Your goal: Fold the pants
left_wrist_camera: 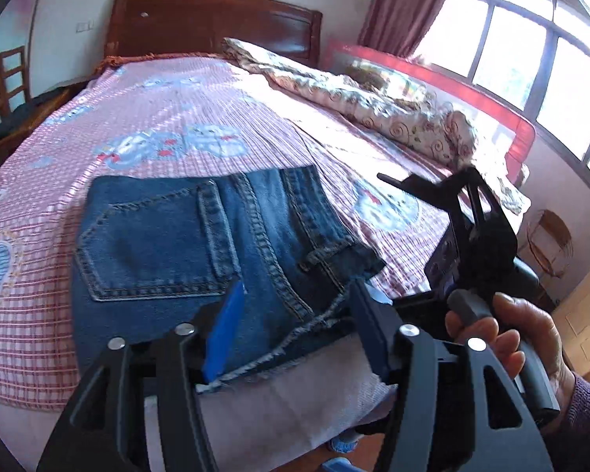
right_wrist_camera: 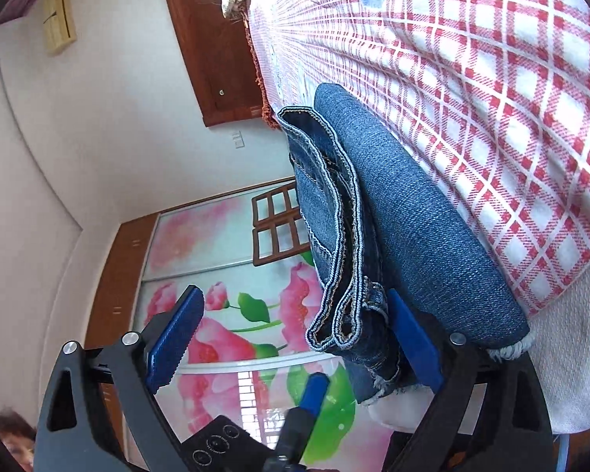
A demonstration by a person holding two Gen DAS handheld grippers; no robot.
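Note:
Folded blue denim pants [left_wrist_camera: 184, 236] lie on the pink checked bedspread [left_wrist_camera: 169, 110] near the bed's front edge, back pocket up. My left gripper [left_wrist_camera: 298, 326] is open over the frayed hem at the near edge, its blue pads either side of the cloth. In the right wrist view the pants [right_wrist_camera: 405, 212] show edge-on as a stack of layers. My right gripper [right_wrist_camera: 295, 334] is open, one pad against the stack's near end, the other pad out in the air. The right gripper's body [left_wrist_camera: 475, 236] and the hand holding it show at the right of the left view.
A rolled floral quilt [left_wrist_camera: 357, 94] lies along the far right side of the bed by a red rail [left_wrist_camera: 432, 74]. A wooden headboard [left_wrist_camera: 212, 23] is at the back. A wooden chair [left_wrist_camera: 4, 78] stands left. A flowered wardrobe door [right_wrist_camera: 232, 275] faces the bed.

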